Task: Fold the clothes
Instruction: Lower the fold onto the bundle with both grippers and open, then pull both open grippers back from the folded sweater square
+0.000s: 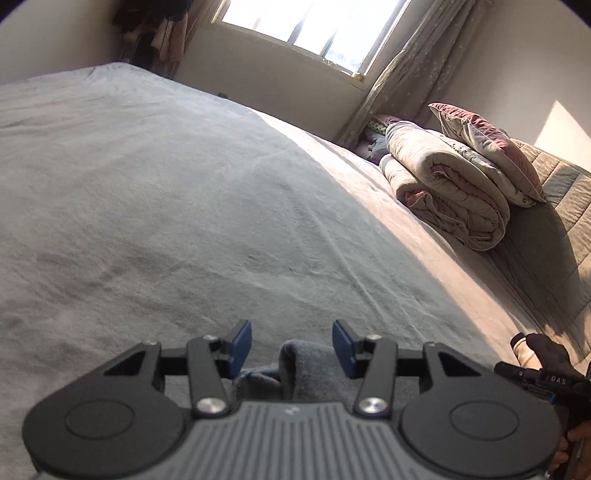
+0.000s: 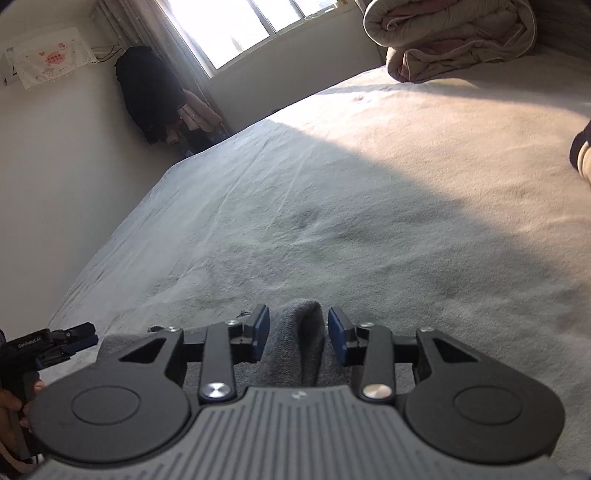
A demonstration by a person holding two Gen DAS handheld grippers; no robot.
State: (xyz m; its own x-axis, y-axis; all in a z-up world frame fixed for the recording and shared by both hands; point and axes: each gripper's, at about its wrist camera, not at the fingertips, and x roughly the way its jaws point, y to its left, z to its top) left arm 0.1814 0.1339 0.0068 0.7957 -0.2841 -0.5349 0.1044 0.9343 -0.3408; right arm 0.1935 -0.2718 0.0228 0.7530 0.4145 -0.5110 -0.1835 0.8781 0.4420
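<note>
Sunny bedroom, big grey bed [image 1: 184, 184].
Both the left gripper [image 1: 291, 349] and right gripper [image 2: 297, 334] stand open around the grey knit garment [image 2: 295, 332] (bunched up); it might flop and unfold.

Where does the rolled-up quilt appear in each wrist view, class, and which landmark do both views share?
Left wrist view: the rolled-up quilt lies at the right, on the bed's far side, a pillow on top.
Right wrist view: the rolled-up quilt sits at the top right corner.
Shared landmark: the bright window.
</note>
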